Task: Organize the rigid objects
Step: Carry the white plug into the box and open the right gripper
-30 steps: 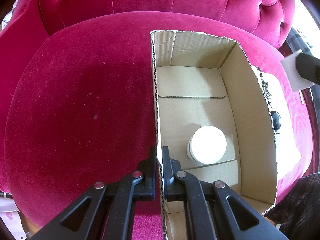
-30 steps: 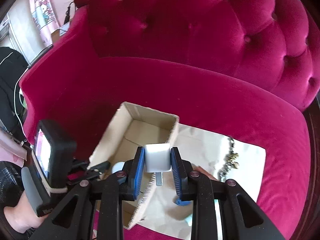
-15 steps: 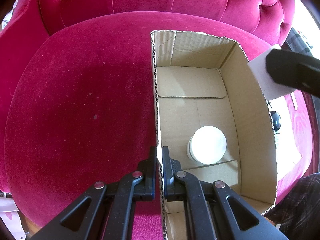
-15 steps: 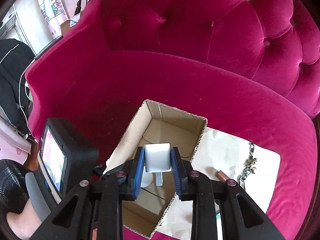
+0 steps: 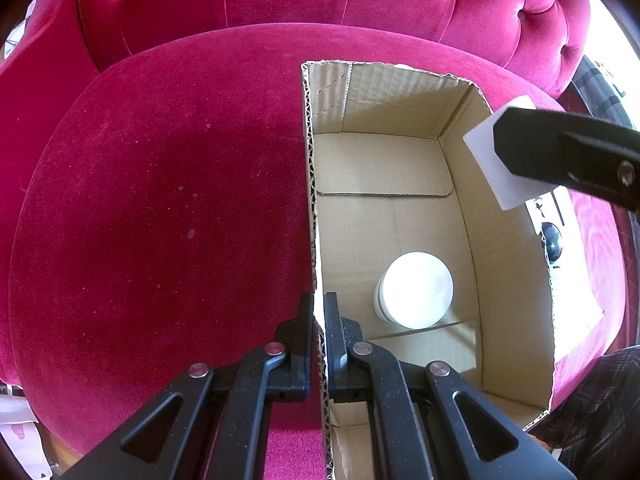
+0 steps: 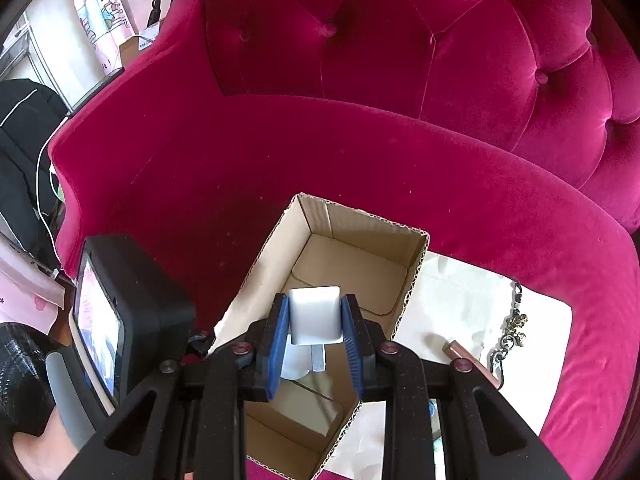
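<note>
White charger (image 6: pixel 315 314) between right fingers (image 6: pixel 279 344)

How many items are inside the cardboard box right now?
1: a white round jar on the box floor. The white charger is clamped in the right hand-held gripper above the opening. The near corner is hidden.

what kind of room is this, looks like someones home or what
Most likely a lived-in home room, perhaps a bedroom or living room. The work surface is a tufted magenta velvet armchair, a cartoon-print curtain hangs behind it, and a dark jacket sits beside.
</note>
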Demonstrator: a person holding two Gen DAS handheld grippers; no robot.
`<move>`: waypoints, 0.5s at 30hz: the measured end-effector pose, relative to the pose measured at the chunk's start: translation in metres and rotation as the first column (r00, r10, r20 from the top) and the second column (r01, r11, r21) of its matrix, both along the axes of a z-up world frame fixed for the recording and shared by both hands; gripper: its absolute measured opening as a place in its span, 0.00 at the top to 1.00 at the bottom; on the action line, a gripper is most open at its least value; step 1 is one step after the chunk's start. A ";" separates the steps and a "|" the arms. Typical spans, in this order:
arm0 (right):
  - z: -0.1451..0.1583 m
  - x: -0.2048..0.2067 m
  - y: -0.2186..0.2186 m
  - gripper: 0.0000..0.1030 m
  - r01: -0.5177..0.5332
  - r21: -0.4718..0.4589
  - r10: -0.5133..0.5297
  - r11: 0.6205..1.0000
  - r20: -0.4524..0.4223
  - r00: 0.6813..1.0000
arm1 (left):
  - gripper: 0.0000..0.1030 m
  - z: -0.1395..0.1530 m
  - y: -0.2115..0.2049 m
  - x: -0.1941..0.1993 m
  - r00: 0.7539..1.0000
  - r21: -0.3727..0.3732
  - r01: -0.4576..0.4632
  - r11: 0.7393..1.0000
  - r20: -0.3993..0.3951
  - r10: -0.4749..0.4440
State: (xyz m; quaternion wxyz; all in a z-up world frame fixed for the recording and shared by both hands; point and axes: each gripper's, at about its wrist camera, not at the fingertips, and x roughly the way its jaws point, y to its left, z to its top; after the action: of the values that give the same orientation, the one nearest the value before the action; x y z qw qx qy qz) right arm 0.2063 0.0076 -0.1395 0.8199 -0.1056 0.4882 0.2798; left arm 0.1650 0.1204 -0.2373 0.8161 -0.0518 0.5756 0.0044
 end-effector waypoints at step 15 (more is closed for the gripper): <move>0.005 0.012 -0.010 0.30 0.050 -0.005 -0.050 0.999 0.033 0.998 | 0.96 0.000 0.005 0.000 1.000 -0.010 -0.007 1.000 0.003 0.007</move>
State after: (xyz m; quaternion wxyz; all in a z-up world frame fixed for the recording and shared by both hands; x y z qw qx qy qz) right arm 0.2186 -0.0027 -0.1344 0.8342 -0.1004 0.4779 0.2562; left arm 0.1653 0.1253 -0.2369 0.8166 -0.0581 0.5742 0.0043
